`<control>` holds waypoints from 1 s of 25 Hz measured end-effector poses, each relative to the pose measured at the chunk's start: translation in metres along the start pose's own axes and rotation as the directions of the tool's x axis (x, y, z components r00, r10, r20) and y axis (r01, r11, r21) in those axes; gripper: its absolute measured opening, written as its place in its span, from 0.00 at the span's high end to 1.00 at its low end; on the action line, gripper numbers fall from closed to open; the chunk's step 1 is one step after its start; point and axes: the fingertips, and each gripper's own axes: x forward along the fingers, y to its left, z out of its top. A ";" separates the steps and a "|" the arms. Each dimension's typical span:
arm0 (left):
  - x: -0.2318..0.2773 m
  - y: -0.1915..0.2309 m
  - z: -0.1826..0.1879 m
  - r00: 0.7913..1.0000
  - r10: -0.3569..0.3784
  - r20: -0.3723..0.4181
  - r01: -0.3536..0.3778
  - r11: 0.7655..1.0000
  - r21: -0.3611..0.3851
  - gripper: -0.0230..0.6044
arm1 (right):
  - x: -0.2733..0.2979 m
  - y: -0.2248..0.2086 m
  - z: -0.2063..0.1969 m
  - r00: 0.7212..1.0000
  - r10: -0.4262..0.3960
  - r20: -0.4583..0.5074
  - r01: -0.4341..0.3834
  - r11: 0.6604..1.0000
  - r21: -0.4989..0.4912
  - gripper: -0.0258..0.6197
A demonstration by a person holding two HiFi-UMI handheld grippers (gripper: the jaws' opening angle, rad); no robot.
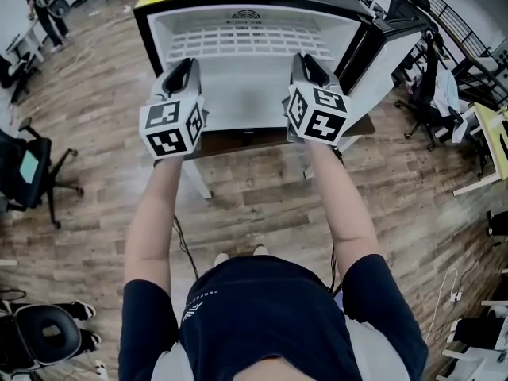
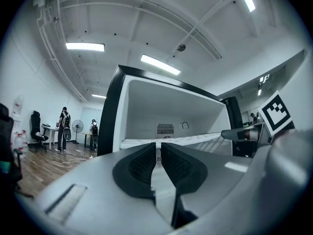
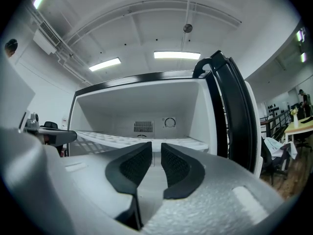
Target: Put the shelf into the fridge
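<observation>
Seen from above, a person stands facing a small white fridge with a black frame (image 1: pixel 147 30), which sits open on a brown wooden surface (image 1: pixel 357 125) with white legs. At far left, well apart, a black office chair (image 1: pixel 24 169) stands on the wood-plank floor. The grey left claw (image 1: pixel 184 63), topped by a marker cube, is held up just before the fridge opening. Its own view shows it clenched (image 2: pixel 158 148), the dark ribbed pads drawn close with nothing between them. The white wire-grid shelf (image 1: pixel 254 42) lies across the upper part of the fridge cavity, apart from both claws. The grey right claw (image 1: pixel 305 60) mirrors the left and is likewise clenched on nothing (image 3: pixel 156 148). At right the black-edged fridge door (image 1: pixel 361 50) stands open. The shelf looks placed, but its side ledges are hard to see. If one edge is unseated, a nudge from a closed claw could tip it or drop it inside.
</observation>
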 end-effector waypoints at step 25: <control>-0.074 -0.030 0.006 0.996 -0.089 0.008 0.090 0.995 -0.045 0.89 | -0.084 0.011 -0.011 0.994 0.105 0.029 -0.106 0.994 0.040 0.91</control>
